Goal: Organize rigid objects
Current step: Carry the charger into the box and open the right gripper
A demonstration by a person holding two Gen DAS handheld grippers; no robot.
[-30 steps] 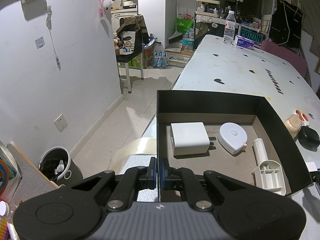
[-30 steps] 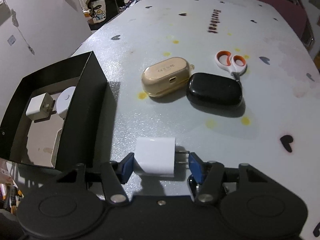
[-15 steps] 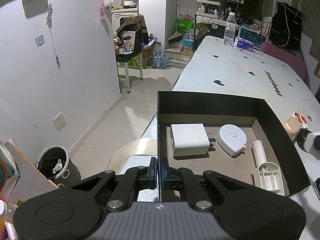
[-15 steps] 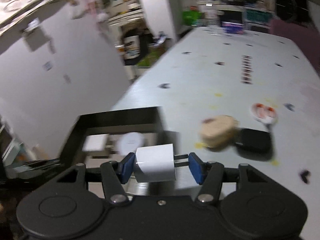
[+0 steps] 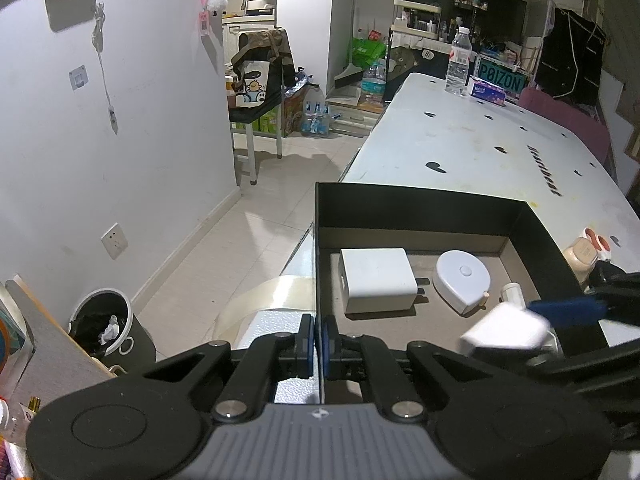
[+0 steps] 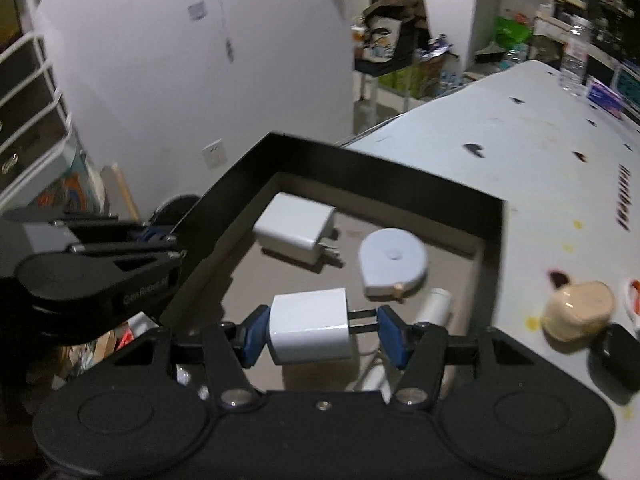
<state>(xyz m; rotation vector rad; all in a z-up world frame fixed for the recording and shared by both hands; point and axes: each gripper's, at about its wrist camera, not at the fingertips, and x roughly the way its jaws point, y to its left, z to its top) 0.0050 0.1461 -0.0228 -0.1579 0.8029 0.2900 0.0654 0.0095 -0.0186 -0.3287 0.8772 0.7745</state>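
Over the black box [image 6: 352, 168], the right gripper [image 6: 322, 334] clamps a white charger [image 6: 310, 332] by body and prongs, a hold that could slip, while the left gripper [image 5: 319, 346] pinches the box's wall.

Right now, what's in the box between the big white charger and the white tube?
The round white tape measure lies between the big charger and the tube, in both views.
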